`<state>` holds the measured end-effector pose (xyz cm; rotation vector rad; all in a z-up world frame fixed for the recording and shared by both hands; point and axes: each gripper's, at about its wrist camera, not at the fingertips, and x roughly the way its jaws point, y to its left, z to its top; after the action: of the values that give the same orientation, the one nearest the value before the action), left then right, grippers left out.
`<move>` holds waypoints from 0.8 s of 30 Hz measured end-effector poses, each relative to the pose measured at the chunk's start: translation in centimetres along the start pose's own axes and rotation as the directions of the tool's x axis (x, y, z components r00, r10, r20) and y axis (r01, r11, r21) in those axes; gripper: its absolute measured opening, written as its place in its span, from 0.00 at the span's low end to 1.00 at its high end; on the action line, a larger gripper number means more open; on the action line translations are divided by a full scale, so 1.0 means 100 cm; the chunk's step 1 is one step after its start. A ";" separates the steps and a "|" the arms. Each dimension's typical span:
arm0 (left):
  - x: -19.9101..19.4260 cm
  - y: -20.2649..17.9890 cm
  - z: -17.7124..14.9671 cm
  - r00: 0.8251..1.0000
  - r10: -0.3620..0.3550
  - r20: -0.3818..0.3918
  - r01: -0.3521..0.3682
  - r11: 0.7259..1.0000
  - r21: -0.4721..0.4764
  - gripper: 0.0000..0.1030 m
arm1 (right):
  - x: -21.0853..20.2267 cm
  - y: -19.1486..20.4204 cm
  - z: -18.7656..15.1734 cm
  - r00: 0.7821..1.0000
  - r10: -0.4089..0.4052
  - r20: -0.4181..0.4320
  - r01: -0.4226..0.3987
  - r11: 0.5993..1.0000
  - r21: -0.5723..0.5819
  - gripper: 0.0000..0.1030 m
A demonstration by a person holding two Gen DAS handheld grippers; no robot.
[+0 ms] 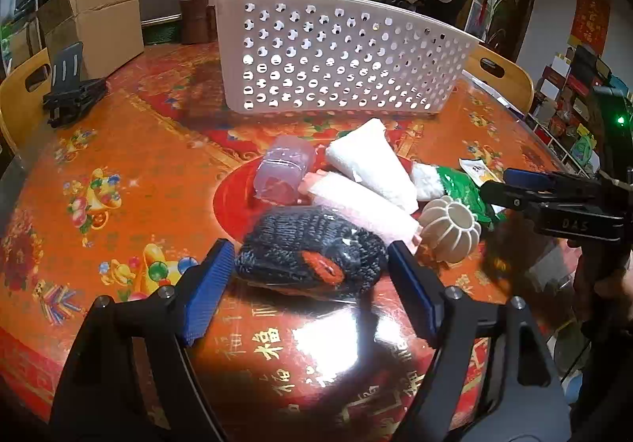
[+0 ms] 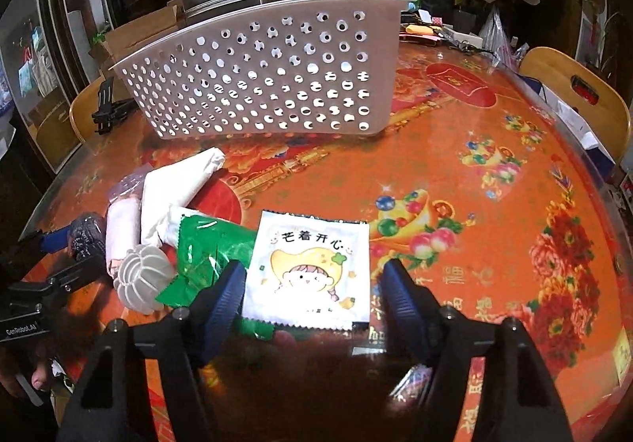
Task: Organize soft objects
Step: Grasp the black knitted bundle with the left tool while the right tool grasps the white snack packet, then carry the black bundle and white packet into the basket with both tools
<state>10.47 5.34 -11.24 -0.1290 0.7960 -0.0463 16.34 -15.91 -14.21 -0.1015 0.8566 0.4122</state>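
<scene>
A pile of soft things lies on the red table in front of a white perforated basket (image 1: 336,58). My left gripper (image 1: 308,264) is open, its blue pads on either side of a dark knitted item (image 1: 308,256) in clear wrap. Behind it lie a pink rolled towel (image 1: 364,204), a white rolled towel (image 1: 368,165), a clear pink case (image 1: 283,175), a white ribbed ball (image 1: 451,230) and a green packet (image 1: 463,186). My right gripper (image 2: 310,283) is open around a white cartoon packet (image 2: 308,272) lying flat. The basket also shows in the right wrist view (image 2: 257,78).
A black clamp-like tool (image 1: 71,93) sits at the table's left edge. Cardboard boxes (image 1: 95,22), stacked drawers and bags crowd the back. Wooden chair backs (image 2: 573,93) stand around the table. The right gripper's body shows in the left wrist view (image 1: 554,200).
</scene>
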 end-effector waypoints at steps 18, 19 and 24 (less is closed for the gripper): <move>-0.004 -0.005 -0.001 1.000 0.008 0.014 -0.008 1.000 0.017 0.60 | -0.009 -0.015 -0.005 1.000 0.004 0.027 -0.004 1.000 0.024 0.40; -0.005 -0.004 -0.001 1.000 0.009 0.018 -0.009 1.000 0.017 0.59 | -0.010 -0.016 -0.005 1.000 0.009 0.030 -0.010 1.000 0.028 0.40; -0.010 -0.003 -0.002 0.999 0.011 0.040 -0.012 1.000 0.014 0.59 | -0.014 -0.018 -0.008 0.999 0.018 0.039 -0.019 0.999 0.037 0.39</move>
<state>9.58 5.14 -10.61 -0.1115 0.7566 -0.0385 15.71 -18.18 -13.85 -0.0509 0.8272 0.4138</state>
